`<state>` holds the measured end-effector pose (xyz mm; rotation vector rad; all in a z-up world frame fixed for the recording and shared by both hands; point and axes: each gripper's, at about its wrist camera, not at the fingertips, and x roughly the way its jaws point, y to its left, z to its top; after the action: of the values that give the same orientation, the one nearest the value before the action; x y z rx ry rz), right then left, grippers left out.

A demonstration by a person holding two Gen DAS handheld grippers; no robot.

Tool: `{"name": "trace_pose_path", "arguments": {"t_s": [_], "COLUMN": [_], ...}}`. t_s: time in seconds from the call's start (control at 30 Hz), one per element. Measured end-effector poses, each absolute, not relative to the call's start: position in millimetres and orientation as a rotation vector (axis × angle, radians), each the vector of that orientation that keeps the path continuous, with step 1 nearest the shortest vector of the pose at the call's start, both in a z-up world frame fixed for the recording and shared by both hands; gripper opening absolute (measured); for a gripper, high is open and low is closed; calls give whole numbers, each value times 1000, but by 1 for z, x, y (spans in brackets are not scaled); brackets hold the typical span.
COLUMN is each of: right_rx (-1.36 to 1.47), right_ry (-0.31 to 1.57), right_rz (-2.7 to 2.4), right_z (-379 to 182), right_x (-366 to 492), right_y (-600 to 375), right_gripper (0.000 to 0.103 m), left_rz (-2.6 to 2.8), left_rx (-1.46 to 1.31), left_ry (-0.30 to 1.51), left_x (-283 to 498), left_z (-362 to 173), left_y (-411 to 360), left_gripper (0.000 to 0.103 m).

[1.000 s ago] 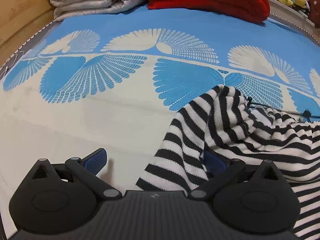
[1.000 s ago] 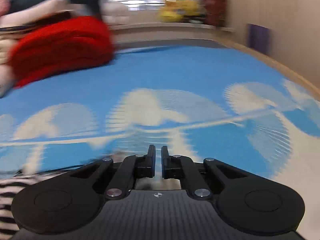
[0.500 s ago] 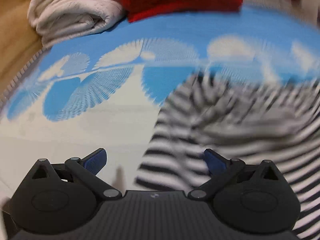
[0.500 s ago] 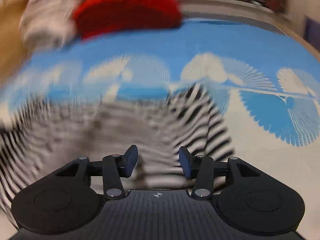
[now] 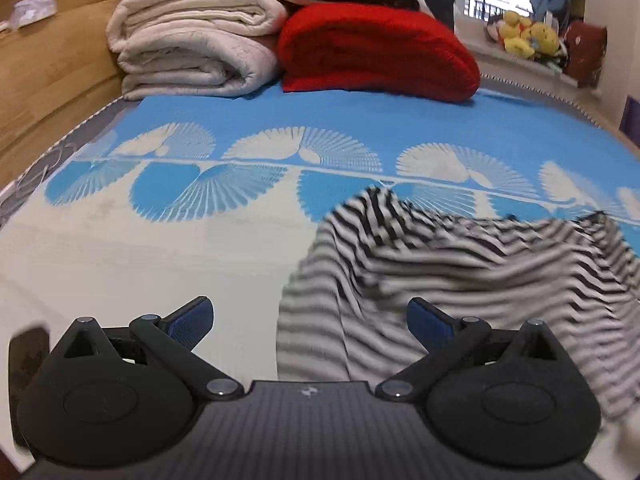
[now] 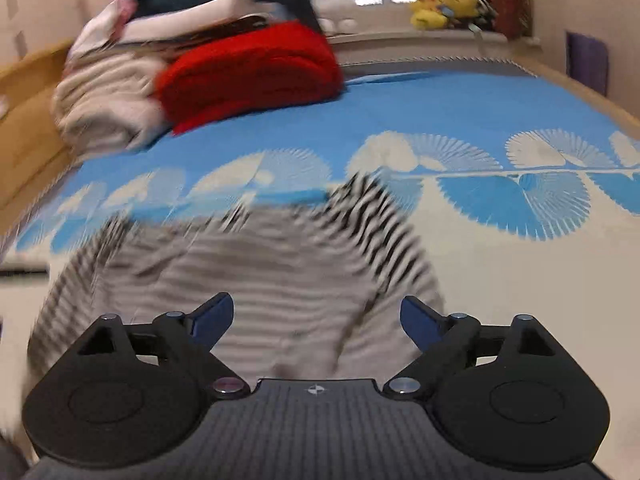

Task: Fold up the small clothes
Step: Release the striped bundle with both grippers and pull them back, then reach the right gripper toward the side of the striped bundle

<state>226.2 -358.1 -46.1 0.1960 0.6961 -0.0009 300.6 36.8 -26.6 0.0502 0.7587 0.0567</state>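
— What can't you make out on the striped garment (image 5: 460,264)?

— Its right side runs off the left wrist picture's edge, and its stripes smear to grey near the left gripper (image 5: 310,318), which hides its near hem.

— And from the right wrist?

— Worse: the whole garment is blurred, its outline lost. The cream blankets (image 6: 104,108) are smeared too, and the yellow plush toys (image 6: 442,2) are too small to identify.

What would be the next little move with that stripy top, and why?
Probably spread it flat first. The striped garment lies rumpled on the bedspread, and both the left gripper and right gripper are open, holding nothing. So likely lower one onto an edge and pinch.
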Motion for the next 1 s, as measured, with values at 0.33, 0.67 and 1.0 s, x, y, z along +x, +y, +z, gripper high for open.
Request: {"name": "trace_pose_path", "arguments": {"t_s": [0.33, 0.67, 1.0], "right_rx": [-58, -1, 134], "right_ry": [605, 546, 593], "right_rz": [-22, -5, -76], "right_z": [-73, -68, -77], "right_x": [111, 104, 112], "right_y": [-282, -283, -308], "right_gripper": [92, 92, 92], "left_rz": [92, 87, 91], "left_rx": [-10, 62, 62], "left_ry": [792, 742, 752], "left_x": [196, 168, 176], "left_z": [-45, -51, -55], "left_y": [32, 23, 23], "left_gripper": [103, 103, 103]}}
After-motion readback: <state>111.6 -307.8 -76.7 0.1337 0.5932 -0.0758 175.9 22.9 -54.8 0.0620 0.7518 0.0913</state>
